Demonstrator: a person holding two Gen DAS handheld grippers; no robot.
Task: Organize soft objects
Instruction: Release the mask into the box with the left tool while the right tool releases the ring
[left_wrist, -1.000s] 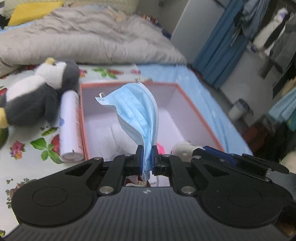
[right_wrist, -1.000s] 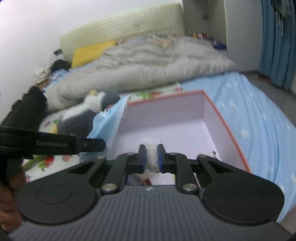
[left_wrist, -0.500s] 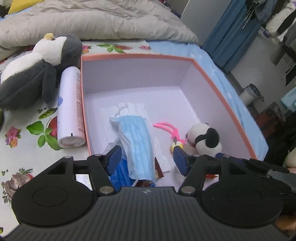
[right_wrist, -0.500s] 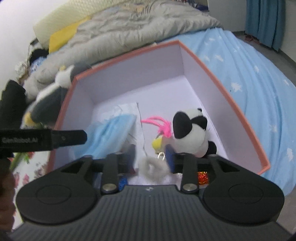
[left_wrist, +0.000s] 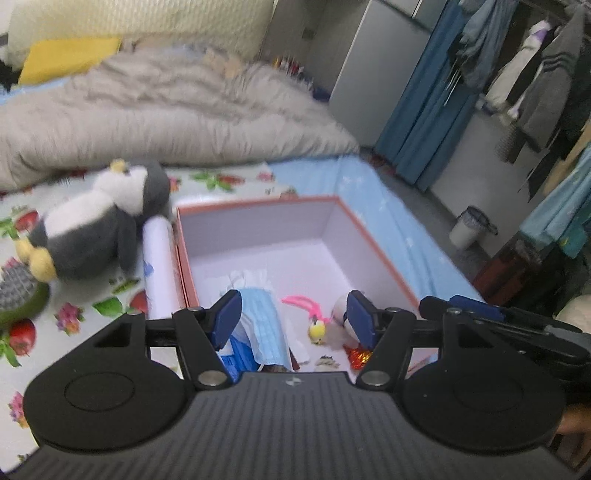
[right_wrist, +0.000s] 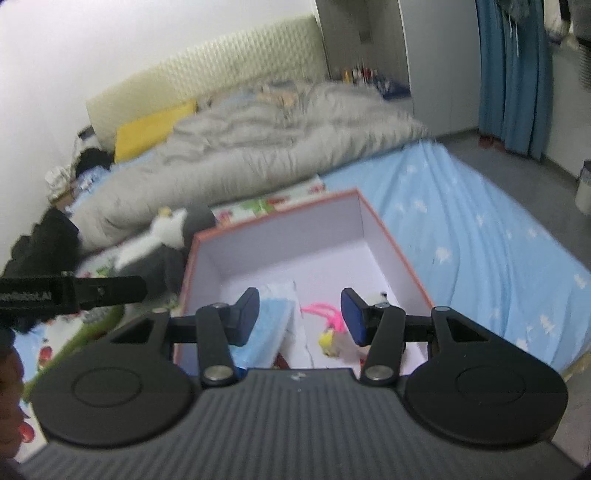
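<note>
both grippers are hanging above the near end of the pink-rimmed box (left_wrist: 373, 243), and both are empty. the left gripper (left_wrist: 291, 317) is standing with its jaws spread, nothing between the pads, and the blue face mask (left_wrist: 264, 325) is lying loose on the box floor right under its left finger. the right gripper (right_wrist: 299, 317) is likewise released, jaws apart, with only the box floor showing through the gap.

inside the box, the pink-tailed little toy (left_wrist: 314, 317) is sitting just right of the mask, and the panda plush (left_wrist: 340, 308) is tucked against the box's right wall, half hidden behind a pad.

now the thing still waiting: the penguin plush (left_wrist: 92, 229) is lying outside the box, just off its left wall, with the white spray can (left_wrist: 159, 273) wedged between penguin and wall. its body is stretching from the box's far left corner away to the left and nearer, yellow feet farthest out. i'm judging the left gripper is the nearer one, since the penguin is sitting on that side of the box, so the next reach is likely swinging left across the can.
</note>
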